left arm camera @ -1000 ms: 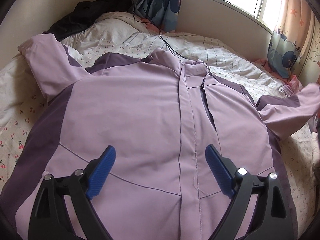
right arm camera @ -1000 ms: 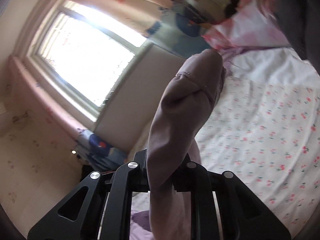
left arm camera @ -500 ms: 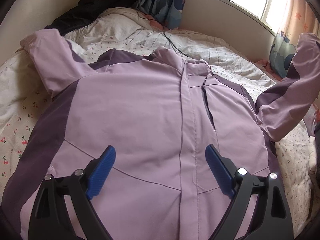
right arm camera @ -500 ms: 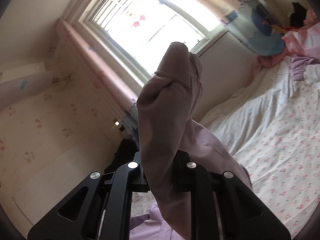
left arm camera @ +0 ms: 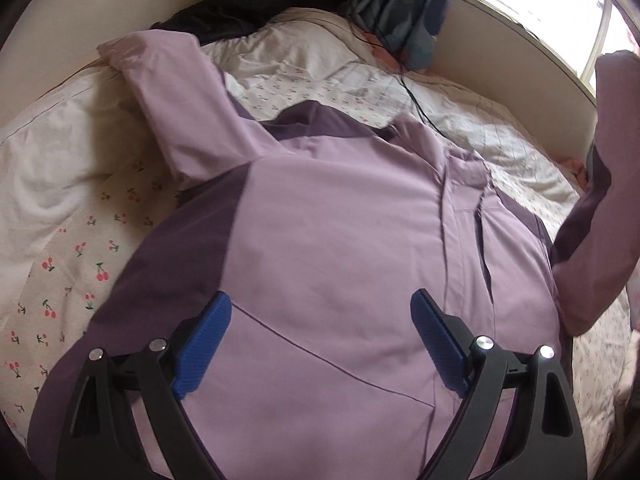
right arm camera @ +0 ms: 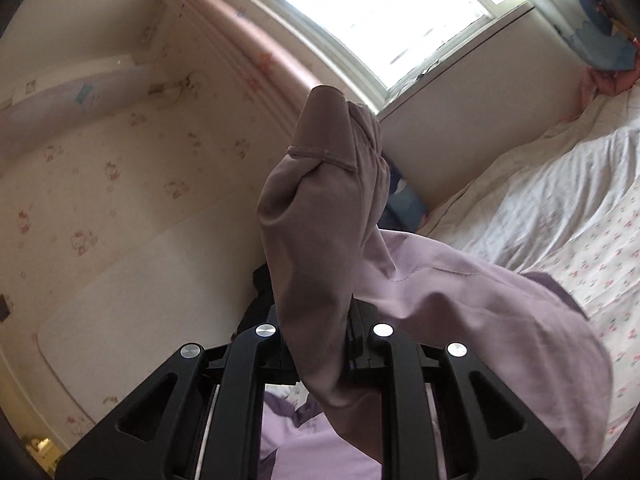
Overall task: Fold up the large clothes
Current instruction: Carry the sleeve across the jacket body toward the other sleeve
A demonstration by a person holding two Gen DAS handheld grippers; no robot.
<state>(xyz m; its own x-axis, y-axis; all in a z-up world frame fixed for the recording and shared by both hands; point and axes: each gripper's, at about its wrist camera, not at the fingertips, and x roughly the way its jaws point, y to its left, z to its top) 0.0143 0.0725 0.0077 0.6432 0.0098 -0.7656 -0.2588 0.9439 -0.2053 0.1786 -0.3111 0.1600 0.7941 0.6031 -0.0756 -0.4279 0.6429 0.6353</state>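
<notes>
A large lilac jacket (left arm camera: 340,232) with dark purple side panels lies front up on the bed, zipper closed. Its left sleeve (left arm camera: 176,108) stretches toward the top left. My left gripper (left arm camera: 320,340) is open and empty, hovering over the jacket's lower front, blue pads (left arm camera: 204,344) wide apart. My right gripper (right arm camera: 320,344) is shut on the cuff end of the right sleeve (right arm camera: 320,208), held up in the air. That raised sleeve also shows in the left wrist view (left arm camera: 600,216) at the right edge, lifted above the jacket's right side.
The bed (left arm camera: 72,248) has a white cherry-print sheet and a rumpled white duvet (left arm camera: 320,56). A black garment (left arm camera: 256,4) lies at the head, with a black cable (left arm camera: 412,92) across the duvet. Blue curtains (left arm camera: 416,8), a window (right arm camera: 380,12) and a wall (right arm camera: 120,184) surround it.
My right gripper has lifted the right sleeve higher and swung it inward toward the jacket body. My left gripper has shifted view to the left over the jacket, still open.
</notes>
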